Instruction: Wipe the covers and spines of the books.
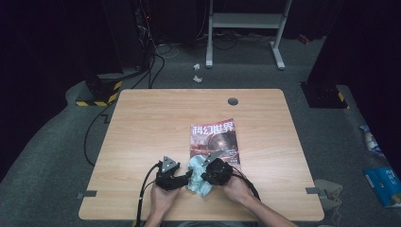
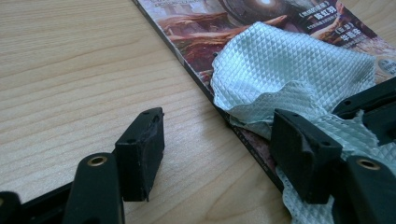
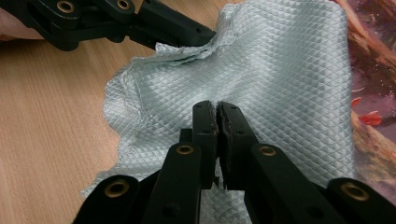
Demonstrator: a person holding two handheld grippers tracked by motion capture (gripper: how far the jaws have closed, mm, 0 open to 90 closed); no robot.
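With the right tongs pinched tight on the cloth, bring the wide-open left tongs fully around its rumpled edge before closing, clear of the magazine.

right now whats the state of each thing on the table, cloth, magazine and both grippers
cloth: crumpled, lying partly on the magazine and partly on the table
magazine: closed, flat, cover up
right gripper: shut on the cloth, a fold pinched between its fingers
left gripper: open, one finger on the cloth edge, the other over bare table
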